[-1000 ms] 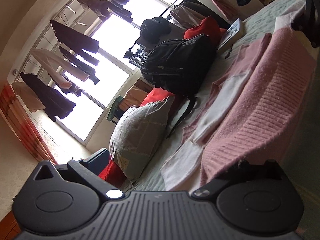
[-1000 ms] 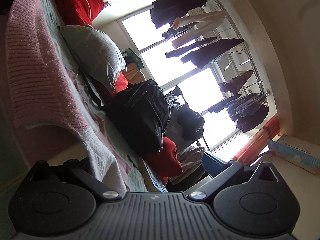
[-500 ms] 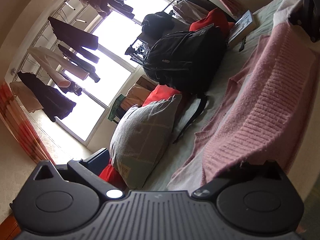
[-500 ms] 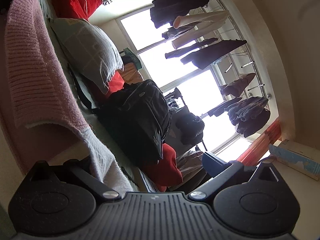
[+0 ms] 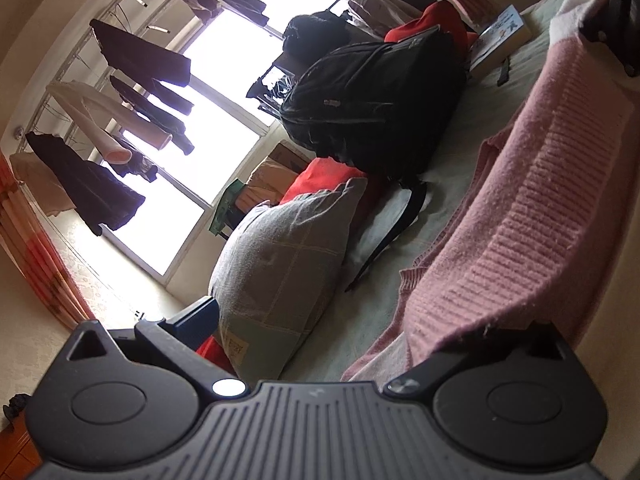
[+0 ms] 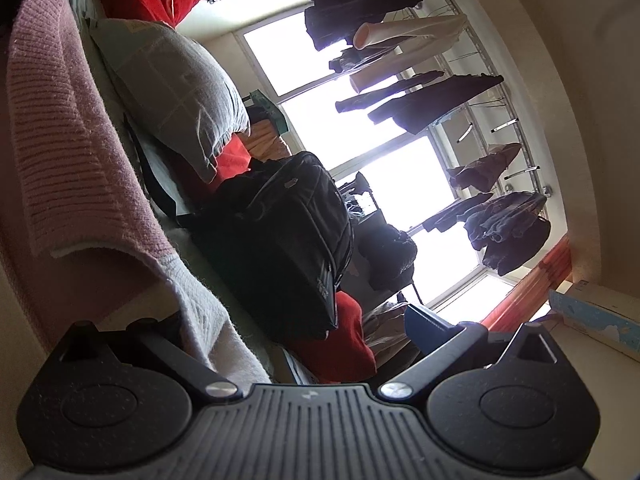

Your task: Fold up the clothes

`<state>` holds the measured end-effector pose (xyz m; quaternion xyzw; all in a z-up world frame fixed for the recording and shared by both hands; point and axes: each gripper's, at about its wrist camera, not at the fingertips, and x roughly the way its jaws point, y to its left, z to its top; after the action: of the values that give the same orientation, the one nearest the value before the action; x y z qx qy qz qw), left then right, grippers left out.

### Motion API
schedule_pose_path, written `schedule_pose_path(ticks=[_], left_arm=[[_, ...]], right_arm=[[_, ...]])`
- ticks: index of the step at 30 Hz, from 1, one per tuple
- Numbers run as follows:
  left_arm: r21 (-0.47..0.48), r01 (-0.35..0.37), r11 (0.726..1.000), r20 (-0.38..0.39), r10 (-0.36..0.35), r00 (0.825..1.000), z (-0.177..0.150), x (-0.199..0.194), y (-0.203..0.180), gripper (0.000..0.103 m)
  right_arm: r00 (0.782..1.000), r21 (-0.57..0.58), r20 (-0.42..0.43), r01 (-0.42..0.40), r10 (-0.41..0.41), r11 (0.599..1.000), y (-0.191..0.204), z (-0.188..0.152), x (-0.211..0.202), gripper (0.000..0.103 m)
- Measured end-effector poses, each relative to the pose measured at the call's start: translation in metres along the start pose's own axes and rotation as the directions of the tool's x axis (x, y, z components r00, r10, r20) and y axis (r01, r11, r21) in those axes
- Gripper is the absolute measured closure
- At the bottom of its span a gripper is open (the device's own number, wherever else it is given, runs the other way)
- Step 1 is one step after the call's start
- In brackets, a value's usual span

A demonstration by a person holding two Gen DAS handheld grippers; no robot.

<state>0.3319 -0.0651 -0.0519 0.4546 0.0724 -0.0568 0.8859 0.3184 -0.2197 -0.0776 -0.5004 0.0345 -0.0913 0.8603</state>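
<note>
Daylight floods through the window (image 5: 192, 160) (image 6: 360, 120) — blown-out white glare; hanging clothes (image 5: 140, 56) silhouetted, edges bent by fisheye, focus sharp.

— What's moved?
— The pink sweater (image 5: 532, 216) has been lifted off the bed (image 5: 460, 136); the white cloth that lay under it is out of sight.
— And the backpack (image 5: 376, 100)?
— Looms closer to both tools now.

sweater (image 5: 532, 216) on bed (image 5: 360, 320) | backpack (image 5: 372, 104) behind, between pillow (image 5: 280, 264) and box (image 5: 500, 36)
</note>
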Motion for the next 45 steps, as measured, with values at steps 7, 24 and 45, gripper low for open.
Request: schedule_pose_path(ticks=[7, 24, 45], left_arm=[[-0.014, 0.045, 0.999, -0.022, -0.045, 0.999, -0.003, 0.031, -0.007, 0.000], [-0.115, 0.176, 0.978, -0.098, -0.187, 0.977, -0.004, 0.061, 0.006, 0.000], [-0.365, 0.335, 0.868, -0.137, -0.407, 0.903, 0.004, 0.098, 0.042, 0.001]], right_arm=[[0.999, 0.002, -0.032, -0.039, 0.039, 0.999, 0.014, -0.001, 0.023, 0.000], [0.985, 0.072, -0.084, -0.146, 0.152, 0.987, 0.003, 0.001, 0.046, 0.000], [0.860, 0.417, -0.148, -0.393, 0.488, 0.820, -0.047, -0.017, 0.107, 0.000]])
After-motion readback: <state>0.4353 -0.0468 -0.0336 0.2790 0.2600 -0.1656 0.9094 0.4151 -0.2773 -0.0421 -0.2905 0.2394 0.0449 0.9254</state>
